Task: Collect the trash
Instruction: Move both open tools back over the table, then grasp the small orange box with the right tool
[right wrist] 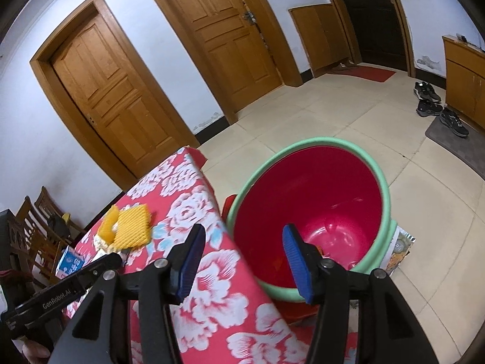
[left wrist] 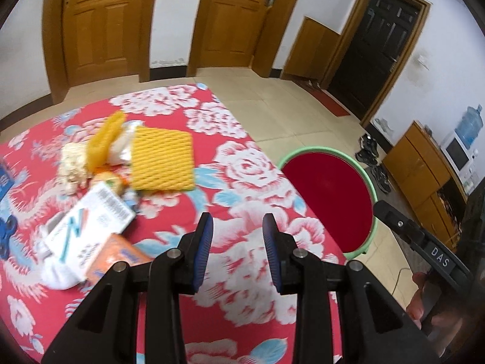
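Two handheld grippers hang over a table draped in a red cloth [left wrist: 242, 163] printed with white flowers. Both stand spread, blue ribbed pads apart, pinching nothing. The left gripper [left wrist: 238, 251] hovers above bare cloth; the trash pile lies ahead of it and to its left. The right gripper [right wrist: 242, 261] straddles the table's edge, its left finger over the cloth and its right finger over the mouth of one red bucket [right wrist: 318, 188] with a green rim, which stands on the floor just beside the table.

One yellow foam net sleeve [left wrist: 163, 159] lies flat at the far end of the pile, with one more yellow foam piece [left wrist: 106, 139] leaning just behind it. One white carton [left wrist: 88, 227] bears a teal and orange mark and a barcode; its small print is too blurred to read. One orange packet [left wrist: 118, 256] lies against it, nearest the left gripper. Crumpled white wrappers sit among them, their number unclear.

Seen from the right wrist, one blue-and-white box [right wrist: 68, 262] stands to the far left. Lettering on the left tool's side reads "GenRobot.AI"; a tag on the right tool reads "DAS". Three dark shoes [right wrist: 436, 106] lie on the tiled floor far ahead to the right.
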The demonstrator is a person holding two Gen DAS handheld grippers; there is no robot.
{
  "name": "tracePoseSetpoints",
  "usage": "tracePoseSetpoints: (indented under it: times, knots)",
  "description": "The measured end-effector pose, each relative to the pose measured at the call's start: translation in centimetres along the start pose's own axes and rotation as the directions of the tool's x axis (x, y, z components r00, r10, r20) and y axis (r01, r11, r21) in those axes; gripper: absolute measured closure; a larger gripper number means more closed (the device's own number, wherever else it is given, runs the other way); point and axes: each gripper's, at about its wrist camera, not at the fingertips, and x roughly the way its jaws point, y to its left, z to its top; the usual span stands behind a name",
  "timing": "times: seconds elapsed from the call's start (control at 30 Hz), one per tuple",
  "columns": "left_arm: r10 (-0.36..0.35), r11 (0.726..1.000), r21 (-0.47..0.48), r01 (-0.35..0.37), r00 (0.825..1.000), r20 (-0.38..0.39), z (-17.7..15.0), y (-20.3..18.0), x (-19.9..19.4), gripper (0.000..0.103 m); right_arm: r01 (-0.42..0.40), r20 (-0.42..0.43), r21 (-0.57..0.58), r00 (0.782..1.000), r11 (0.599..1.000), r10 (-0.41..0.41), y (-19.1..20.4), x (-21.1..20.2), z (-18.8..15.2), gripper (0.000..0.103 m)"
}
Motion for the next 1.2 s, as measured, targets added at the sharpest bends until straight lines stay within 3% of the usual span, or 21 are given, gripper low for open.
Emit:
tracePoseSetpoints:
  times: [0.33, 0.47, 0.57, 1.2]
  knots:
    - [0.081, 0.993, -0.085, -0.077, 0.996, 0.034, -1.1, 4.7, -2.6, 0.070, -0.045, -0.035, -0.054, 0.998, 0.998, 0.043, 3.3, 0.3, -1.4, 0.046]
    - [0.111, 0.988, -0.111, -0.105, 0.993, 0.042, -1.6, 6.3, -3.4, 0.070, -0.070, -0.057, -0.067, 0.996, 0.995, 0.066, 4.8, 0.4, -2.0, 0.038]
    - [0.133, 0.983, -0.137, -0.126, 0.990, 0.046, -2.2, 7.4, -4.0, 0.070, -0.081, -0.070, -0.090, 0.995, 0.993, 0.075, 6.0, 0.6, -2.3, 0.037]
    - [0.283, 0.922, -0.283, -0.264, 0.959, 0.028, -5.6, 14.8, -7.2, 0.069, -0.191, -0.201, -0.205, 0.968, 0.960, 0.149, 13.0, 3.1, -5.5, 0.026]
